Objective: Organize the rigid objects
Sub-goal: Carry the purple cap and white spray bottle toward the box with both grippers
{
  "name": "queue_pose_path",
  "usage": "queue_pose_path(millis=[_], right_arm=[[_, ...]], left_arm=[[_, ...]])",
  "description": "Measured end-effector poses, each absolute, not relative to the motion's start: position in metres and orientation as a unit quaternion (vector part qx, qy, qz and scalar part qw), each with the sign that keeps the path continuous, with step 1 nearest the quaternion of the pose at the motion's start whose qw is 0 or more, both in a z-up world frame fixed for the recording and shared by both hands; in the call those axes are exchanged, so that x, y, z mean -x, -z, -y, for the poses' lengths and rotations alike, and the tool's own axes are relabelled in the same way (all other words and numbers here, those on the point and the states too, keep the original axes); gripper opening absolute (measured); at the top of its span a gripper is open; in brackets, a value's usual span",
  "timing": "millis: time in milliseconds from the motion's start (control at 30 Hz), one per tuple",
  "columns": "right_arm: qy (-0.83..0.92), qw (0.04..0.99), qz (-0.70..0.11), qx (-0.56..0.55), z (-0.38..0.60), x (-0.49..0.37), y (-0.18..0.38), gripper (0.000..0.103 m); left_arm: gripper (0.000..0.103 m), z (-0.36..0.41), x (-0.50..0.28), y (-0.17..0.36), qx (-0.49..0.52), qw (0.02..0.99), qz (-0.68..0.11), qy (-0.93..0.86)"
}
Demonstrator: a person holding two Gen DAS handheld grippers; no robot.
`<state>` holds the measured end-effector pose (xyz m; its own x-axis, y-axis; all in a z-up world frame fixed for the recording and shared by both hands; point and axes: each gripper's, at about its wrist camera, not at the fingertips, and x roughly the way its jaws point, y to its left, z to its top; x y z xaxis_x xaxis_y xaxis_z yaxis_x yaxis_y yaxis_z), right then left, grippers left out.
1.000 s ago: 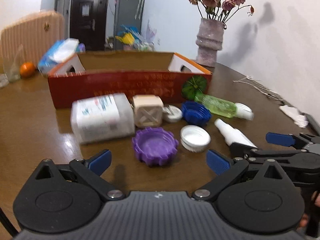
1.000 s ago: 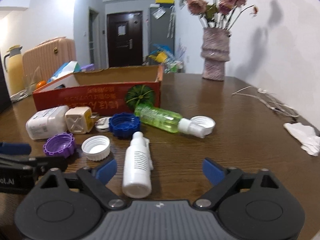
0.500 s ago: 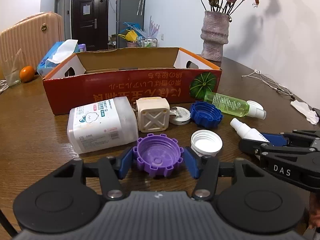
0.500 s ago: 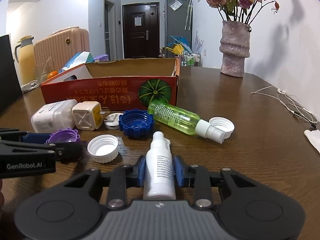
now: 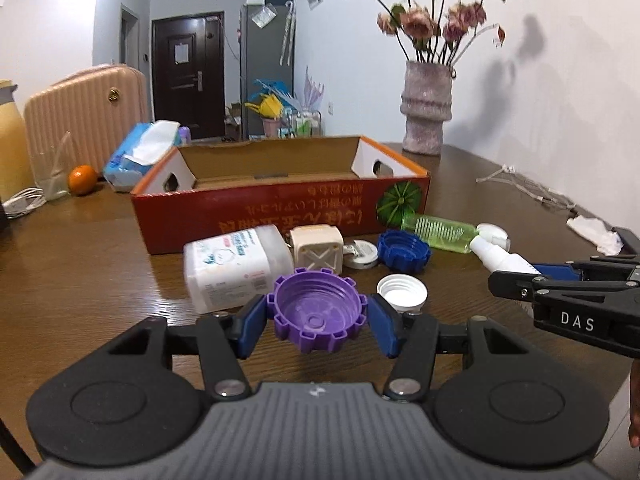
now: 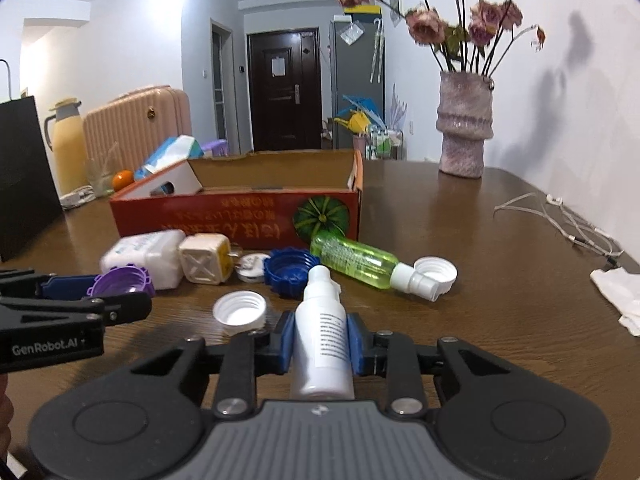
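Gripping a purple cap (image 5: 318, 312) in the left claw (image 5: 318, 322) and a white spray bottle (image 6: 323, 336) in the right claw (image 6: 322, 342), both clamped tight, a person is apparently preparing to carry them over the near wall into the open cardboard box (image 5: 280, 208).

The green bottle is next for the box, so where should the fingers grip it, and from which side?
Grip the green bottle across the middle of its round body, from above. It lies on its side on the table, nozzle against a white cap, so the long bare sides are open.
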<state>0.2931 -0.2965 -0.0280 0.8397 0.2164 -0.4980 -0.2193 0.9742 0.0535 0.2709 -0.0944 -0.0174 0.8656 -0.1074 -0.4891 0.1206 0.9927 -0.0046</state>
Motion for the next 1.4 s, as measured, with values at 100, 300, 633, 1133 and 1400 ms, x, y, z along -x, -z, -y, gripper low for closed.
queue_pose_path(millis=[100, 300, 633, 1133, 1400], right_arm=[[-0.119, 0.962, -0.247, 0.005, 0.294, -0.275, 0.017, 0.027], [-0.125, 0.967, -0.220, 0.013, 0.284, -0.236, -0.003, 0.027], [-0.132, 0.974, -0.185, 0.022, 0.269, -0.179, -0.024, 0.027], [-0.141, 0.975, -0.173, 0.019, 0.257, -0.161, -0.026, 0.027], [-0.142, 0.975, -0.169, 0.025, 0.254, -0.189, -0.031, 0.027]], left_arm=[[0.056, 0.089, -0.252, 0.007, -0.006, 0.970, -0.238, 0.056], [0.056, 0.080, -0.213, -0.011, 0.006, 0.976, -0.210, 0.053], [0.056, 0.064, -0.153, -0.028, 0.019, 0.984, -0.171, 0.047], [0.056, 0.050, -0.140, -0.033, 0.030, 0.987, -0.154, 0.037], [0.056, 0.045, -0.169, -0.033, 0.026, 0.986, -0.159, 0.027]])
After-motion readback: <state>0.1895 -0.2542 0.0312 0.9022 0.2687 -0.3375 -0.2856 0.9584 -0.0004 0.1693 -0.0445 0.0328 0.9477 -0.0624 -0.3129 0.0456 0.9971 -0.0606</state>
